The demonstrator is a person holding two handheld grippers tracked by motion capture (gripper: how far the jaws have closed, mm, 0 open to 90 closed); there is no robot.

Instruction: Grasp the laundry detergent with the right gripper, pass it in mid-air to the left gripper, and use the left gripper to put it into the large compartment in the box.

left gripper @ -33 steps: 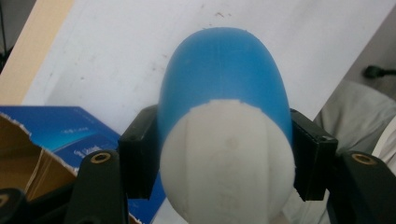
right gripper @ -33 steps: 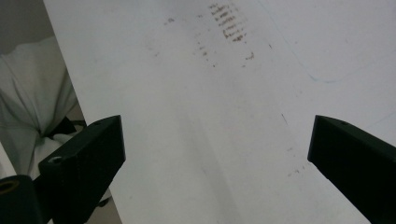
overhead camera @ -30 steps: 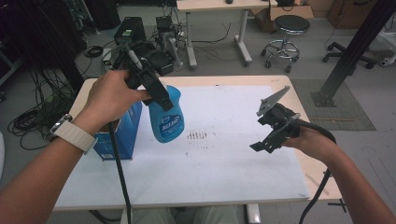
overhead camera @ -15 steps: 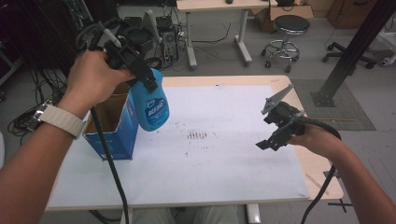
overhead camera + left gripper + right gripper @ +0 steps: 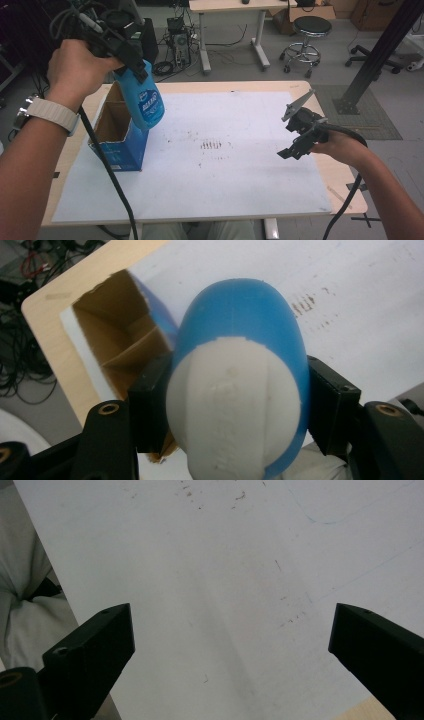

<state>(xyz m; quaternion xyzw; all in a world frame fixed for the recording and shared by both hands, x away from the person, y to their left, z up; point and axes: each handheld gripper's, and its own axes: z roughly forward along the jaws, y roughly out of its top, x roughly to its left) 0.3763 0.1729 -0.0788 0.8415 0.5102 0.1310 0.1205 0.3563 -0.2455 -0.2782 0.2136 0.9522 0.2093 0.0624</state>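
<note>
A: Start big: white-topped table (image 5: 240, 185), and at its nine o'clock edge an open blue cardboard box (image 5: 119, 145), divider showing inside.

B: And above it, the blue spray bottle (image 5: 145, 102), in the air! The left gripper (image 5: 131, 59) has its jaws clamped on the bottle's upper end, white cap (image 5: 235, 405) squeezed between both black pads.

A: Long axis?

B: Hanging from the claw, base tilted toward five o'clock, just over the box's three o'clock wall. The open compartment lies at seven o'clock from the base, so I'd judge the drop needs a nudge that way.

A: The other hand?

B: Right gripper (image 5: 300, 131) hovers at three o'clock, jaws spread wide, nothing between them, well apart from the bottle. The left is the nearer one.
</note>
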